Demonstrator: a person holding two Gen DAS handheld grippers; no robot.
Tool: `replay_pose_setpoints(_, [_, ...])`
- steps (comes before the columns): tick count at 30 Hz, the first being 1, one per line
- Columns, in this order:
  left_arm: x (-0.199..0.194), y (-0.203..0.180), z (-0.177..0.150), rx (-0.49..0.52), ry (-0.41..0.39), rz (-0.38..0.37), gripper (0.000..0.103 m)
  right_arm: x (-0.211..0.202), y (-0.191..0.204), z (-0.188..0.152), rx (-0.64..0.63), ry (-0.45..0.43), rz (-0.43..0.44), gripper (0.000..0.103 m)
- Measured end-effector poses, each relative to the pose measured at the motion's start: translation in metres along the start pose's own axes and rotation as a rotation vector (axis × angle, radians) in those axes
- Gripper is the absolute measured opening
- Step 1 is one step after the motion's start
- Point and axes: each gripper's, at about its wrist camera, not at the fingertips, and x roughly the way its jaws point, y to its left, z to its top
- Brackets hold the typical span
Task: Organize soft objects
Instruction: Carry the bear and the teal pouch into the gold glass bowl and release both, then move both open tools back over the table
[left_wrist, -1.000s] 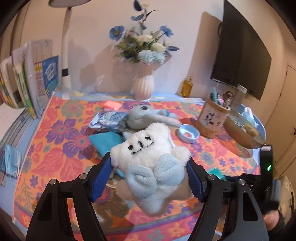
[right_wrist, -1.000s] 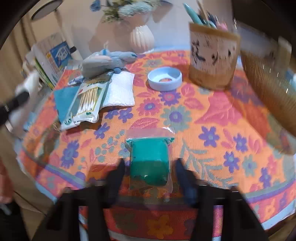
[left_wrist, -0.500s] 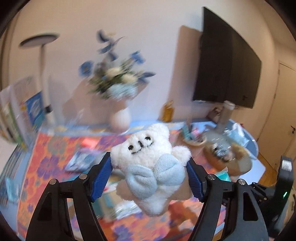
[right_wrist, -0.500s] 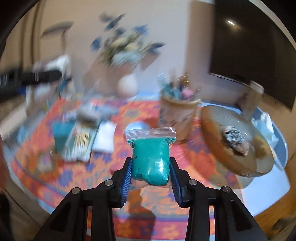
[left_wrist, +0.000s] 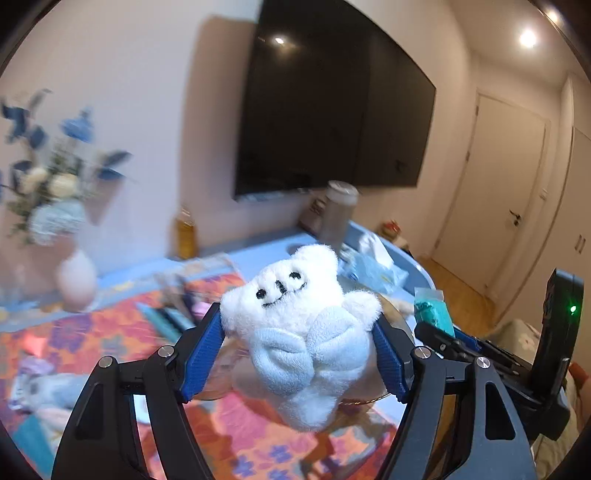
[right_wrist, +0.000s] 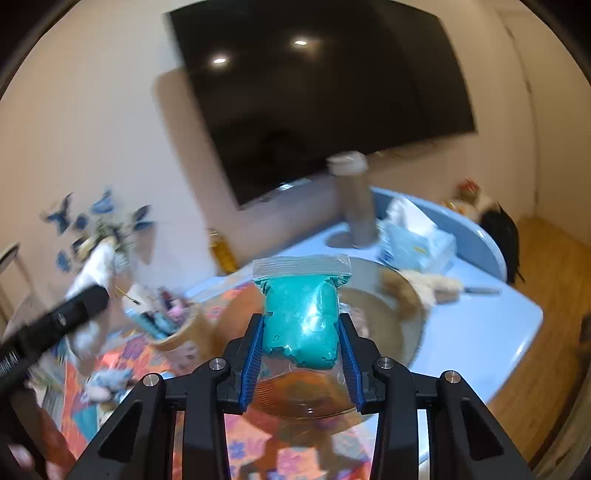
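both loads are now lifted off the flowered cloth toward the round tray at frame centre: left gripper squeezes the white plush toy, right gripper pinches the teal bag.

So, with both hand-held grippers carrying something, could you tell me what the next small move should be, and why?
Probably lower the right hand-held gripper toward the wooden bowl: its teal bag is clamped directly above the bowl, where other soft things seem to lie. The plush toy could follow.

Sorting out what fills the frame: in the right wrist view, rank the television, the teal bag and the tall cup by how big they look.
Television, then teal bag, then tall cup; the bag's nearness inflates it.
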Motion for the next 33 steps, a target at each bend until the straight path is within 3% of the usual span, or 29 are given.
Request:
replay_pose_setpoints(6, [0.054, -0.014, -0.016, 0.024, 0.063, 0.004, 0.073, 0.03, -0.02, -0.007, 0.018, 0.07, -0.067, 0.038])
replay_pose_setpoints(9, [0.07, -0.02, -0.023, 0.046, 0.084, 0.017, 0.081, 0.043, -0.026, -0.015, 0.04, 0.11, -0.075, 0.04])
replay_pose_setpoints(10, [0.073, -0.021, -0.025, 0.055, 0.088, 0.014, 0.088, 0.045, -0.027, -0.018, 0.045, 0.118, -0.077, 0.047])
replay_pose_setpoints(11, [0.074, -0.022, -0.027, 0.066, 0.1, 0.013, 0.09, 0.047, -0.029, -0.02, 0.054, 0.126, -0.08, 0.06])
replay_pose_setpoints(14, [0.07, -0.019, -0.029, 0.069, 0.096, 0.017, 0.091, 0.044, -0.035, -0.022, 0.079, 0.117, -0.072, 0.067])
replay_pose_setpoints(19, [0.042, -0.012, -0.022, 0.03, 0.054, -0.016, 0.091, 0.028, -0.027, -0.021, 0.079, 0.089, -0.058, 0.067])
replay_pose_setpoints(22, [0.019, -0.013, -0.02, 0.051, 0.015, 0.012, 0.091, 0.019, -0.012, -0.02, 0.059, 0.081, -0.036, 0.067])
replay_pose_setpoints(29, [-0.069, 0.01, -0.036, 0.052, -0.104, 0.142, 0.091, -0.002, 0.046, -0.031, -0.007, 0.063, 0.094, 0.069])
replay_pose_setpoints(33, [-0.117, 0.041, -0.054, 0.028, -0.121, 0.281, 0.091, -0.004, 0.104, -0.057, -0.106, 0.099, 0.2, 0.069])
